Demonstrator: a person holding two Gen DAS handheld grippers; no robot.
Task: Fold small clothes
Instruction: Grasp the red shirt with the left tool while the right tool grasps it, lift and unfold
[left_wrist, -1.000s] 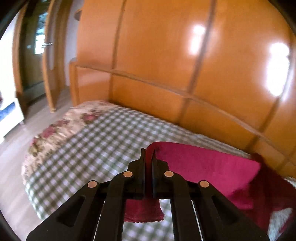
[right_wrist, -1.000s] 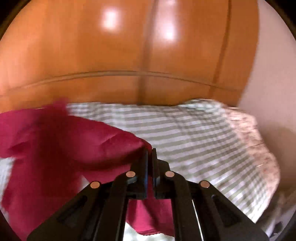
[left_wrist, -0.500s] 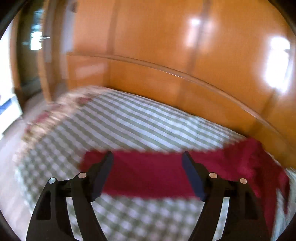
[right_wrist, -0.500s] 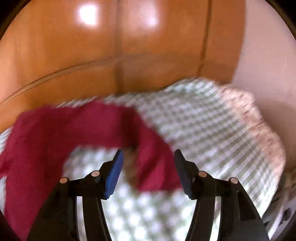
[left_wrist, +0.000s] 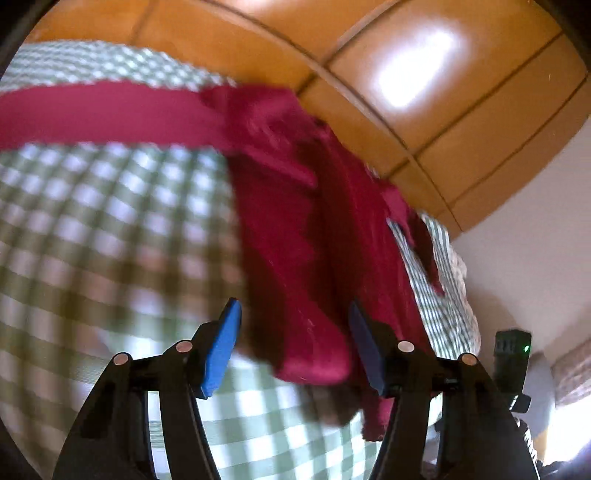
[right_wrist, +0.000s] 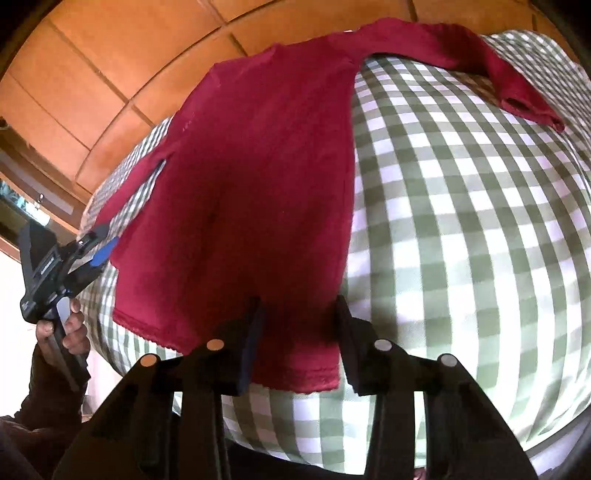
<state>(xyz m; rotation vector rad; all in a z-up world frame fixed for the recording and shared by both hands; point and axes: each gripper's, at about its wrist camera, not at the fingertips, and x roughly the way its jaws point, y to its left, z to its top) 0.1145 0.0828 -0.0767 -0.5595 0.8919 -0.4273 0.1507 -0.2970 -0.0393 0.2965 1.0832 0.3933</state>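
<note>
One dark red long-sleeved knit garment (right_wrist: 258, 177); one bed with a green-and-white checked cover (right_wrist: 461, 221); two black tongs with blue pads, left (left_wrist: 293, 345) and right (right_wrist: 299, 343); one hand (right_wrist: 70, 328).

1. The red shirt (right_wrist: 258, 192), clamped and held up a second ago, is now lying spread on the checked bedcover (right_wrist: 461, 221).
2. The left gripper (left_wrist: 293, 347) and right gripper (right_wrist: 297, 343), both pinched shut before, are closing again after opening wide, each straddling the shirt's hem.
3. Both cameras are now tilting down toward the bed.
</note>
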